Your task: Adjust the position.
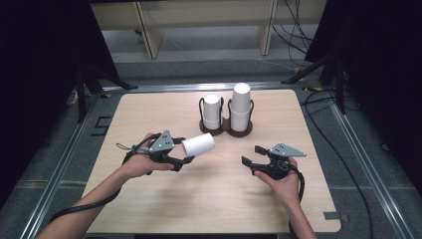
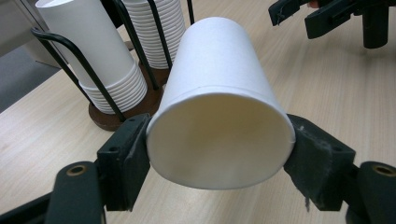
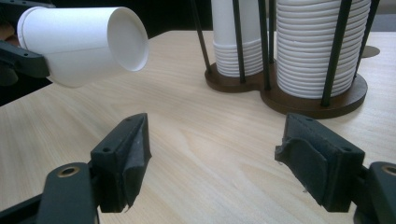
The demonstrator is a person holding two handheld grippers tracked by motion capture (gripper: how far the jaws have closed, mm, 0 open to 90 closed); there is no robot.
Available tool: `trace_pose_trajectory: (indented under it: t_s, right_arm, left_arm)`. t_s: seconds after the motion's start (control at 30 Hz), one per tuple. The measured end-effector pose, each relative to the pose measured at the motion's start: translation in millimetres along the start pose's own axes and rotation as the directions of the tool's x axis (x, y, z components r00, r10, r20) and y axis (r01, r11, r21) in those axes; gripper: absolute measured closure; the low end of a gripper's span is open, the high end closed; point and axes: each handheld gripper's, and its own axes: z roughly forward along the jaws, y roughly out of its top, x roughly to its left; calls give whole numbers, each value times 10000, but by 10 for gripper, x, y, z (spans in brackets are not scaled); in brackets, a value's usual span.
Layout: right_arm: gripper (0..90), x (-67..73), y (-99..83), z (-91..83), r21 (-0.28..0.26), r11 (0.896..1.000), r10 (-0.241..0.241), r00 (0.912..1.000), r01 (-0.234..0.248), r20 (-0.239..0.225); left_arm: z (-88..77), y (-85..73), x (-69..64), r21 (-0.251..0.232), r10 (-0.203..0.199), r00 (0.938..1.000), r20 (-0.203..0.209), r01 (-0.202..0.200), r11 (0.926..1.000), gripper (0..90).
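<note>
The paper cup [image 1: 198, 144] lies on its side in the air just above the table [image 1: 164, 209], left of centre and near the cup holder [image 1: 226, 128], with its open mouth toward the left claw [image 1: 181, 152] and its closed base pointing right and away. Taking the scene from the largest thing down: the pale wooden table carries, at its far middle, the dark two-well holder with wire uprights, the taller stack [image 1: 240, 107] on the right and the shorter stack [image 1: 212, 112] on the left. The left claw is clamped on the cup at the rim, one pad on each side, and the mouth looks slightly squashed in the left gripper view. The right claw [image 1: 255, 157] hovers released, nothing between its pads, well to the right of the cup. I judge the cup very light, thin-walled and easily crushed; the rolled rim is the stiffest place to hold.
</note>
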Motion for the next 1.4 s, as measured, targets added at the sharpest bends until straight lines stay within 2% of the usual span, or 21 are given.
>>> trace_pose_trajectory:
  t_s: [0.03, 0.1, 0.13, 0.27, 0.3, 0.43, 0.5, 0.53, 0.57, 0.67, 0.8, 0.83, 0.97, 1.1, 1.13, 1.2, 1.23, 1.3, 1.33, 1.37, 1.4]
  right_arm:
    - [243, 18, -4, 4, 87, 9996, 265, 9995, -264, -147]
    - [243, 33, 5, -14, 267, 9993, 272, 9996, -273, 34]
    - [243, 14, 11, -3, 180, 9998, -51, 10000, 52, -73]
    - [244, 15, 14, 8, 220, 9997, 64, 9993, -56, -378]
    - [244, 4, 22, -3, 293, 9989, -361, 9993, 363, -81]
    - [245, 8, 11, 21, 214, 9986, -471, 9981, 480, -386]
    - [247, 35, 11, 0, 620, 9977, -247, 9988, 273, -426]
    - [247, 19, 8, 20, 421, 9976, -521, 9971, 545, -555]
    - [247, 23, 8, 23, 540, 9974, -437, 9959, 480, -787]
    - [248, 4, 16, 21, 625, 9932, -919, 9907, 984, -999]
    - [248, -15, 23, 11, 873, 9879, -1184, 9869, 1283, -1099]
    - [249, 0, 23, 5, 1110, 9882, -914, 9878, 1056, -1258]
    - [248, -1, 25, 29, 1307, 9789, -1350, 9776, 1568, -1615]
    - [248, 15, 25, 41, 1533, 9721, -1492, 9723, 1775, -1802]
    - [248, 17, 27, 43, 1537, 9701, -1591, 9705, 1878, -1811]
    - [252, 45, 35, 36, 1712, 9699, -1391, 9710, 1733, -1946]
    - [253, 36, 41, 45, 1584, 9679, -1613, 9655, 1953, -2046]
    - [259, 47, 54, 37, 1646, 9653, -1673, 9640, 2028, -2065]
    - [259, 53, 57, 38, 1666, 9645, -1673, 9624, 2048, -2141]
    - [260, 51, 62, 41, 1664, 9610, -1845, 9604, 2208, -2090]
    - [261, 54, 68, 40, 1734, 9591, -1863, 9601, 2238, -2085]
  left_arm:
    - [1, 5, 7, 55, 92, 10000, -16, -92, 9999, 274]
    - [5, 12, 9, 71, 115, 9999, 60, -115, 9999, 273]
    - [5, 16, 8, 95, 137, 9999, 74, -138, 9999, 273]
    - [2, 29, 7, 345, 375, 9991, 221, -383, 9987, 273]
    - [6, 30, -2, 297, 337, 9991, 263, -345, 9990, 273]
    - [6, 37, 3, 485, 535, 9975, 463, -557, 9973, 273]
    - [4, 38, 7, 586, 606, 9964, 595, -641, 9962, 273]
    - [3, 38, 10, 658, 679, 9952, 700, -726, 9952, 273]
    - [3, 38, 11, 701, 710, 9944, 778, -765, 9946, 273]
    - [7, 36, 0, 814, 785, 9917, 1018, -870, 9929, 273]
    - [5, 57, -26, 1035, 952, 9858, 1385, -1100, 9885, 273]
    - [7, 65, -30, 1074, 964, 9841, 1492, -1130, 9878, 273]
    - [20, 94, -34, 1162, 1183, 9773, 1756, -1399, 9833, 273]
    - [39, 107, -37, 1306, 1278, 9724, 1951, -1549, 9793, 273]
    - [42, 113, -41, 1380, 1331, 9709, 1990, -1622, 9771, 273]
    - [40, 130, -36, 1599, 1488, 9642, 2193, -1859, 9695, 274]
    - [51, 124, -53, 1476, 1390, 9667, 2151, -1729, 9738, 273]
    - [56, 134, -60, 1578, 1479, 9627, 2264, -1860, 9698, 274]
    - [55, 145, -55, 1742, 1615, 9585, 2351, -2050, 9631, 274]
    - [52, 143, -79, 1946, 1334, 9606, 2437, -1832, 9636, 274]
    - [54, 153, -69, 2009, 1485, 9563, 2518, -2018, 9586, 274]
